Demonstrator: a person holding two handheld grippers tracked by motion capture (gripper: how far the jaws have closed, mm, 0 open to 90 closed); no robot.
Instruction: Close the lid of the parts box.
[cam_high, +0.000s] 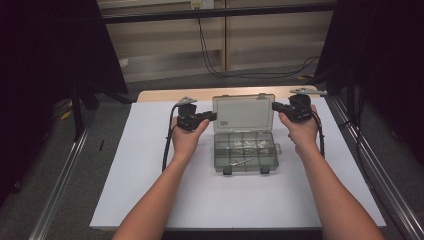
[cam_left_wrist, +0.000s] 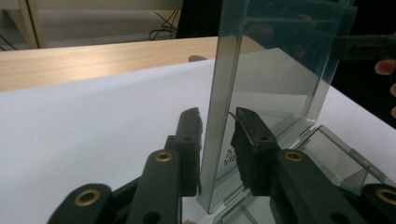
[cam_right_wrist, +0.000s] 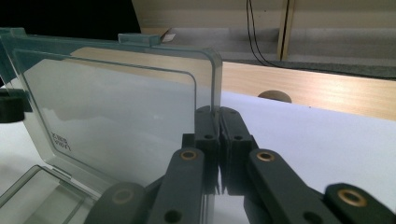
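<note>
Box (cam_high: 245, 152) at bench (cam_high: 150, 190) centre, lid (cam_high: 243, 113) upright. Left tool (cam_left_wrist: 218, 133) straddles lid's side edge, jaws narrow, gap visible. Right tool (cam_right_wrist: 219, 122) clamped on opposite edge. Lid judged light, stiff, slick, hinge fragile; grip edges, both sides.

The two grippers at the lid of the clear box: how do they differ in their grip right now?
The left gripper has its jaws astride the lid edge with a visible gap, so it is open; the right gripper has its jaws pressed shut on the lid. The left gripper is at the lid's left edge, the right gripper at its right edge. Both have black jaws and meet the upright lid.
</note>
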